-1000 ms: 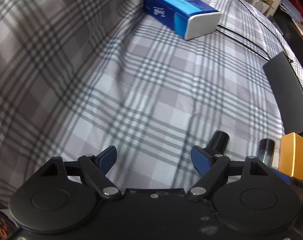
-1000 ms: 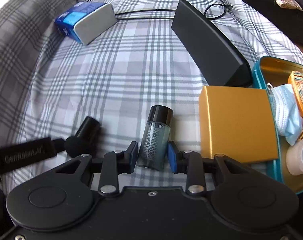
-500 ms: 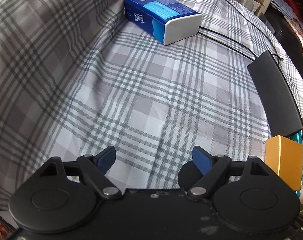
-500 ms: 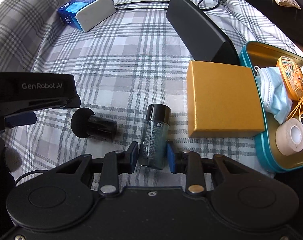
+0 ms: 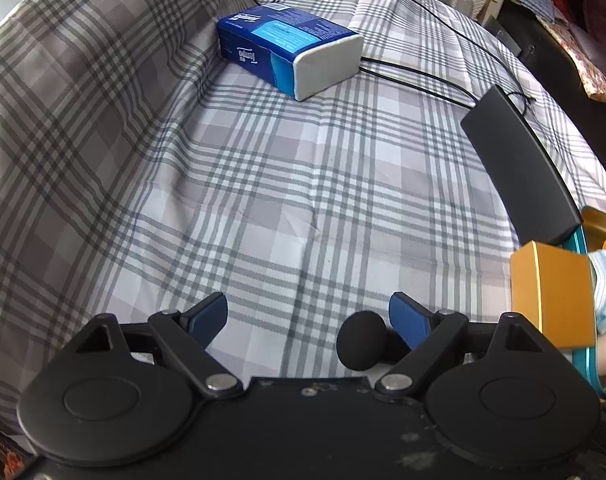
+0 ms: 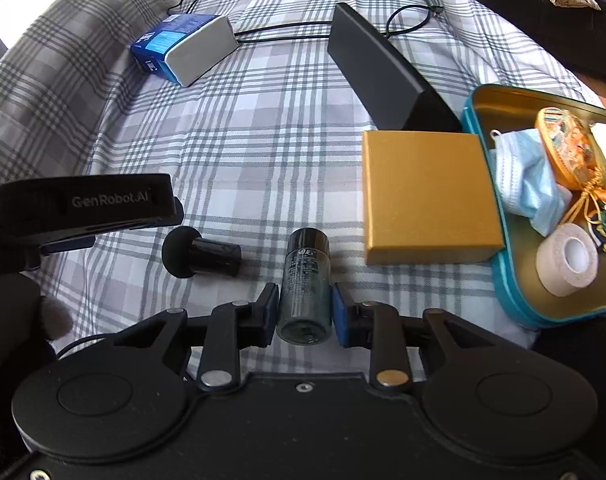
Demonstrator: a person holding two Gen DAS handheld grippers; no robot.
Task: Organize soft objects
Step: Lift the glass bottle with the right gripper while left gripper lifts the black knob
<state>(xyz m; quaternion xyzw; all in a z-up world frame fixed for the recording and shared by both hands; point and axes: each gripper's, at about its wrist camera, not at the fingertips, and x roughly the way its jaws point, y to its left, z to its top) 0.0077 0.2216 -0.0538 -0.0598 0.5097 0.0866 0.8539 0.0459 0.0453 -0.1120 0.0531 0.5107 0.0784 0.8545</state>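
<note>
Pinching the small dark bottle (image 6: 305, 284) on the bed (image 6: 263, 128), the right gripper (image 6: 305, 312) looks ready to lift it toward the teal tin (image 6: 503, 280); the left gripper (image 5: 307, 314) hovers, fingers spread, beside the black sponge applicator (image 5: 361, 340).

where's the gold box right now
In the right wrist view the gold box lies on the plaid bedsheet, right of centre, against the teal tin and just in front of the black case.

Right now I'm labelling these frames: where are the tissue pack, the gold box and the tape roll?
tissue pack (image 5: 327, 58), left wrist view, white end face.
gold box (image 6: 425, 190), right wrist view, middle of lid.
tape roll (image 6: 566, 259), right wrist view, outer white band.
</note>
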